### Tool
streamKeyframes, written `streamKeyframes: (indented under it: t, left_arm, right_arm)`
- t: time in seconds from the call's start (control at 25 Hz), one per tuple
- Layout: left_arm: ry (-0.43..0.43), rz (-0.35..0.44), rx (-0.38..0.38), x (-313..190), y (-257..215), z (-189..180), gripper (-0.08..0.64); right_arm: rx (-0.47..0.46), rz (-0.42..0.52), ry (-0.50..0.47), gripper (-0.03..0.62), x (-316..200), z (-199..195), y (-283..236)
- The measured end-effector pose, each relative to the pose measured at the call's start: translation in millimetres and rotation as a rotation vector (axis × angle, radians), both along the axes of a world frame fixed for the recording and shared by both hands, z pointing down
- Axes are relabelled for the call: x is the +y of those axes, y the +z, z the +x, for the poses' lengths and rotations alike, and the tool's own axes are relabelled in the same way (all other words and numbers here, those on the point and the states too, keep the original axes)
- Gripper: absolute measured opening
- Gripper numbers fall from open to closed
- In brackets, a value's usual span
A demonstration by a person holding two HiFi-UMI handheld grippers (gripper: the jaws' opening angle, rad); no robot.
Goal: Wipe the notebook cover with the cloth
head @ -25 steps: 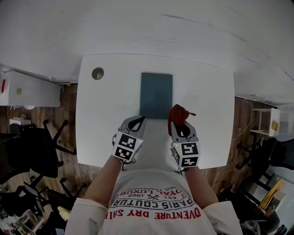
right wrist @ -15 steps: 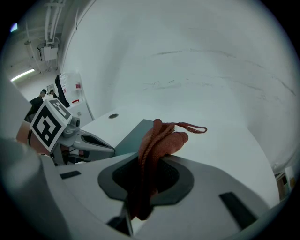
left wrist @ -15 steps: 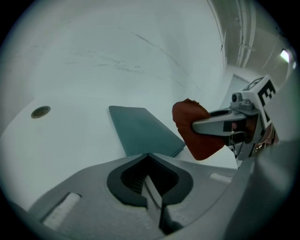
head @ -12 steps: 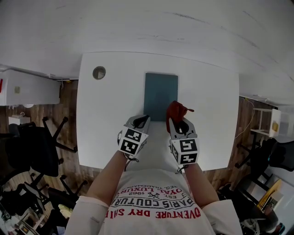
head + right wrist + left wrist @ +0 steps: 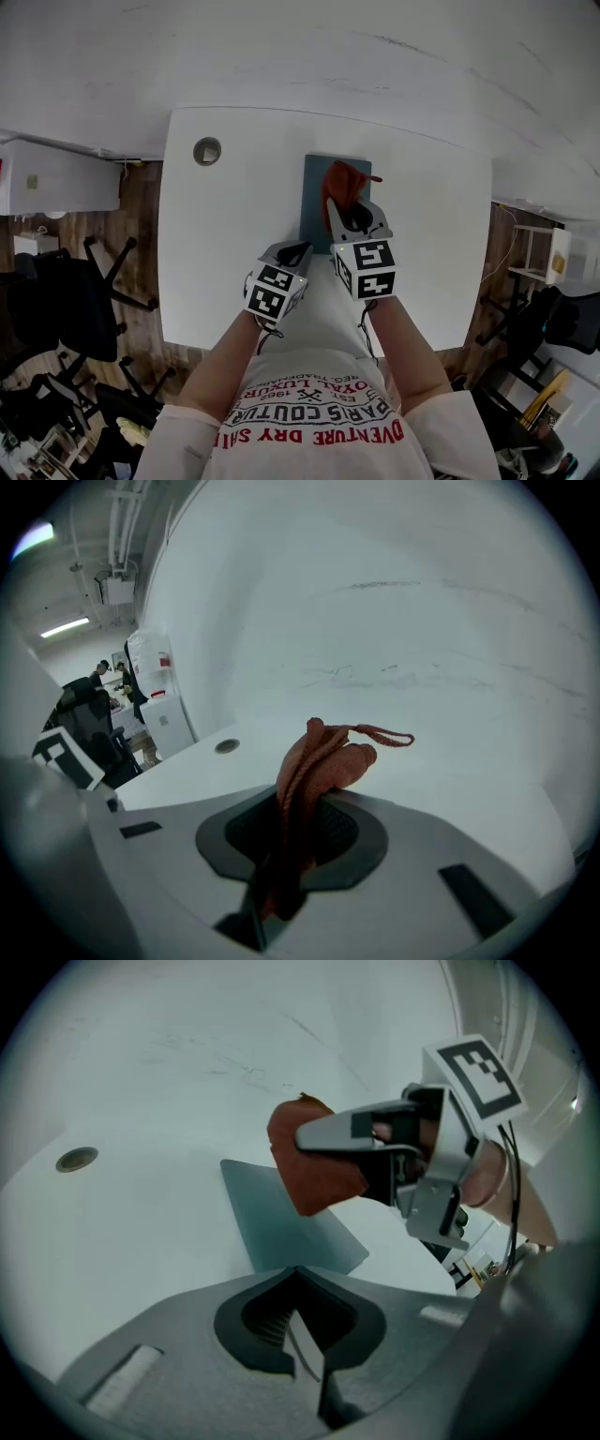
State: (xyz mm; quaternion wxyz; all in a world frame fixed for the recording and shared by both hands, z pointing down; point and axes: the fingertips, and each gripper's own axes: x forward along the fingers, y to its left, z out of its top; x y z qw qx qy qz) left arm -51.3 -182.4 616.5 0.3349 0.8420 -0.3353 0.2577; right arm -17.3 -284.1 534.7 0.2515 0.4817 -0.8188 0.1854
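A dark teal notebook (image 5: 315, 202) lies flat on the white table (image 5: 225, 244), long side running away from me. My right gripper (image 5: 343, 208) is shut on a rust-red cloth (image 5: 343, 184), which hangs over the notebook's far half. In the right gripper view the cloth (image 5: 314, 780) is pinched between the jaws with a loop sticking out. The left gripper (image 5: 296, 249) sits just short of the notebook's near edge, jaws closed with nothing between them. From the left gripper view the notebook (image 5: 281, 1227) lies ahead, the cloth (image 5: 314, 1162) held above it.
A round cable grommet (image 5: 206, 150) is set in the table's far left corner. Black office chairs (image 5: 66, 309) stand on the wooden floor to the left. White cabinets (image 5: 56, 178) are at the far left, a small shelf (image 5: 539, 248) at the right.
My right gripper moved forward with the cloth, from the notebook's near right corner to over its far half. The left gripper edged slightly forward and right.
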Motion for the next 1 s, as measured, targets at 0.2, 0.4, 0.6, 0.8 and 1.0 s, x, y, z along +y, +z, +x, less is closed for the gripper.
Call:
streamKeyframes:
  t: [0.2,0.4,0.6,0.8,1.0]
  left_arm:
    - [0.004,-0.030,0.017,-0.1,0.4,-0.7,0.009]
    - [0.008,-0.050,0.031,-0.5,0.2,-0.6,0.009]
    - [0.009,-0.051,0.034,-0.9,-0.5,-1.0,0.009]
    - [0.008,-0.052,0.038,0.2,-1.7,-0.3,0.009]
    - [0.006,-0.042,0.031,-0.7,-2.1,-0.4,0.009]
  right_arm:
    - [-0.023,-0.005,-0.041,0.077,-35.9,-25.6,1.5]
    - [-0.009,-0.098,-0.059,0.078,-53.1,-40.0,29.1]
    - [0.020,-0.144,-0.099,0.078,-61.0,-51.2,53.2]
    - [0.042,-0.151,-0.064,0.081,-62.1,-45.5,61.8]
    - [0.029,-0.169,-0.047,0.083,-64.2,-39.7,63.7]
